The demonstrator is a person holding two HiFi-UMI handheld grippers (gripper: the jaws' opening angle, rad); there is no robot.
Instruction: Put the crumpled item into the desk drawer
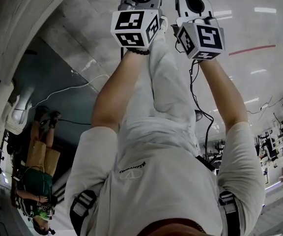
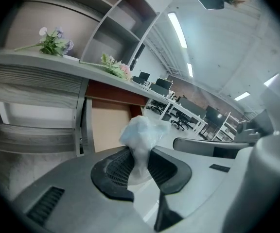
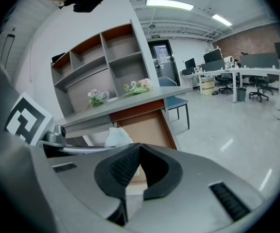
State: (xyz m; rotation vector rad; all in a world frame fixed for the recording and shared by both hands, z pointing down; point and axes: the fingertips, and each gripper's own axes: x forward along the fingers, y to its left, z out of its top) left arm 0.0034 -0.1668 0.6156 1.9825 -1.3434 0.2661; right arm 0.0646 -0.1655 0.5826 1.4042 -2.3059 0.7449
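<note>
- The left hand-held gripper [image 2: 141,153] is clenched on the crumpled item [image 2: 142,132], a pale blue-white wad. It sticks out from between the pads, in the air in front of the counter [image 2: 57,64].
- On the counter lies a flower sprig [image 2: 52,41], and a shelf unit [image 2: 115,28] stands over it.
- The right hand-held gripper [image 3: 139,149] is closed on nothing, with its tips touching, also in front of the counter.

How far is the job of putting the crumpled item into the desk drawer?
Done: the crumpled item is picked up, pinched by the left hand-held gripper, and the desk drawer looks pulled open. In hand: the item is held short of the drawer. Left: bring it over the drawer and release it. The right hand-held gripper is shut and empty.
</note>
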